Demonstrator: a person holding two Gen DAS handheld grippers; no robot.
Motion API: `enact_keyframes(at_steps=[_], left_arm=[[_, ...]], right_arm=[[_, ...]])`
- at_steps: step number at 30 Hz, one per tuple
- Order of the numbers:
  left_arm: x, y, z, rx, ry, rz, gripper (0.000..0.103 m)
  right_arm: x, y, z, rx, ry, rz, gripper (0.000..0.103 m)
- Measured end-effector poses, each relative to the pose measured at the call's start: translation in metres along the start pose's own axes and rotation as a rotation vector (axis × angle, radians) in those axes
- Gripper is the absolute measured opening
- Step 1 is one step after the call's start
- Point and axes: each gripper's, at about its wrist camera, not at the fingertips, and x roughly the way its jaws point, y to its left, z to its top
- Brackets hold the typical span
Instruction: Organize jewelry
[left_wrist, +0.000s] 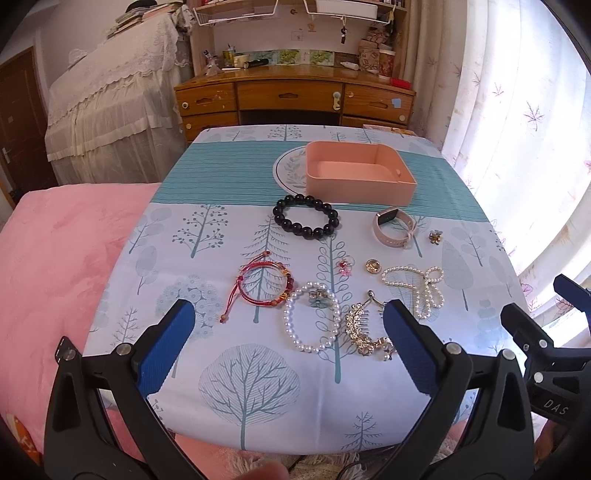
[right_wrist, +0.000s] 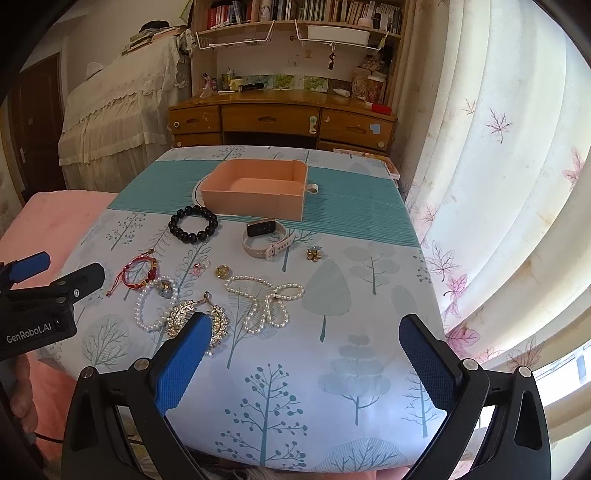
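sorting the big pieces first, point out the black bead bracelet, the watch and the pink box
black bead bracelet (left_wrist: 306, 232), left wrist view, a near bead
watch (right_wrist: 261, 228), right wrist view, its dark face
pink box (left_wrist: 354, 188), left wrist view, its near outer wall

An open, empty pink rectangular box (left_wrist: 360, 173) is set at the far side of the counter. Just before it a black beaded bracelet (left_wrist: 306, 216) and a pale pink strapped watch (left_wrist: 393, 226) are laid flat. Nearer, a red cord bracelet (left_wrist: 264, 282), a white pearl bracelet (left_wrist: 312, 321), a gold rhinestone hair comb (left_wrist: 364, 326) and a pearl bow necklace (left_wrist: 417, 288) are spread out.
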Motion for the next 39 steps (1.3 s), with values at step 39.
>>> enact_keyframes(at_steps=[39], left_arm=[[0.119,0.029,0.083,0.041,0.077,-0.007,0.075]], right_arm=[[0.127,-0.009,0.077,0.076,0.187,0.157,0.063]])
